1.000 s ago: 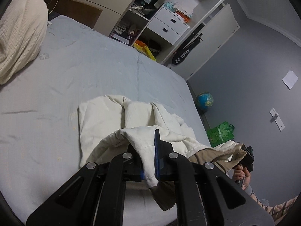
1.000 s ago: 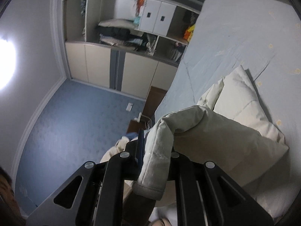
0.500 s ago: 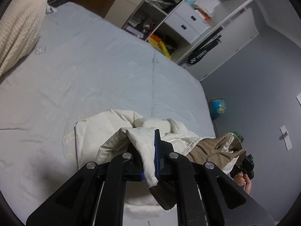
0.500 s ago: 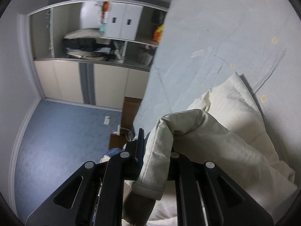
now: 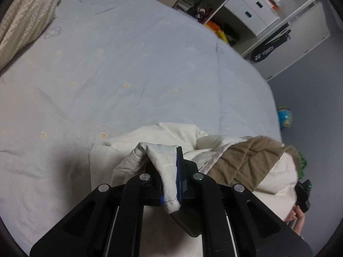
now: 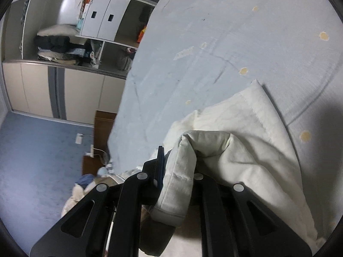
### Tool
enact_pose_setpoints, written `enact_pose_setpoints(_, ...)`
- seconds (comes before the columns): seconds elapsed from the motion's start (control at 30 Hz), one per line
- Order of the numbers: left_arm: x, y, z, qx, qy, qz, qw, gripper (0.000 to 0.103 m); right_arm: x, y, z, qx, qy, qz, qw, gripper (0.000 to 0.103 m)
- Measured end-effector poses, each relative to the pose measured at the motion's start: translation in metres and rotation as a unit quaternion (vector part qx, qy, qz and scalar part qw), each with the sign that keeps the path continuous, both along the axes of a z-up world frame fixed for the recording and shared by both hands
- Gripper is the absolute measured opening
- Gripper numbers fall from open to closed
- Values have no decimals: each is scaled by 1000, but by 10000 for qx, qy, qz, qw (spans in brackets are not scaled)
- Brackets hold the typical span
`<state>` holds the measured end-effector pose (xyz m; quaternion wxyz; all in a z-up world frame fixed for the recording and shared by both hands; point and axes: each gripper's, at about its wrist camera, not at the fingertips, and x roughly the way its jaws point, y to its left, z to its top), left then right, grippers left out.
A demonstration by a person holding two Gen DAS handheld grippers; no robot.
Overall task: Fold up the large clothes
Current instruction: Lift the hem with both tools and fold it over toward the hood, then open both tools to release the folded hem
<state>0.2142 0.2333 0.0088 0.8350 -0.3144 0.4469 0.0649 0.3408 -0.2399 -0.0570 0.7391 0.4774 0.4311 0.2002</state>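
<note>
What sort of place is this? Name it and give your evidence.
A bedroom, most likely: a wide bed with a pale blue sheet, an open wardrobe holding stacked clothes, and white drawers in the shelving.

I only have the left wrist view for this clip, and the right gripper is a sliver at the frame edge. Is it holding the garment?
Observer: Yes. The right gripper has a thick cream hem of the garment between its fingers, and the jaws are closing tighter.
Operator: Is that side down on the bed?
Observer: Beyond the fingers, a flat cream panel lies on the blue sheet.
Operator: Anything new past the bed?
Observer: Dark folded clothes sit on a wardrobe shelf.
</note>
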Motion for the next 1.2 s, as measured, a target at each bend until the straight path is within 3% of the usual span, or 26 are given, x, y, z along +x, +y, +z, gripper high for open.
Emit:
enact_pose_setpoints(0.23,9,-7,-32,121,271,-57,9995,10,18,11,-13,-202,150,97,9996,3)
enact_pose_setpoints(0.43,-12,-1,-10,36,-24,-75,10000,15,15,5,-6,61,256,279,9993,14)
enact_pose_setpoints(0.5,-24,4,4,-99,-293,-100,9995,27,11,0,-1,236,264,294,9989,22)
enact_pose_setpoints(0.53,-31,7,11,-144,-435,-113,9989,39,9,-3,2,334,251,299,9987,35)
enact_pose_setpoints(0.57,-39,9,20,-139,-585,-106,9981,67,5,-7,7,449,180,260,9985,55)
enact_pose_setpoints(0.6,-50,10,34,-27,-795,-35,9968,86,2,-12,12,566,73,174,9982,62)
enact_pose_setpoints(0.67,-64,10,58,170,-1097,1,9938,88,-5,-21,23,763,-102,-40,9970,72)
enact_pose_setpoints(0.77,-75,6,79,238,-1259,84,9917,89,-11,-31,44,893,-308,-186,9954,73)
enact_pose_setpoints(0.83,-73,-9,88,424,-1257,-86,9911,89,-13,-27,59,628,-458,-115,9969,73)
enact_pose_setpoints(0.97,-52,-67,99,1248,-1058,-618,9846,89,-20,6,89,-507,-885,481,9936,73)
enact_pose_setpoints(1.07,-34,-116,92,1797,-908,-1043,9740,89,-37,56,108,-1866,-1411,1185,9650,73)
enact_pose_setpoints(1.2,-13,-166,73,2396,-741,-1556,9555,89,-58,106,118,-2994,-2014,1755,9160,73)
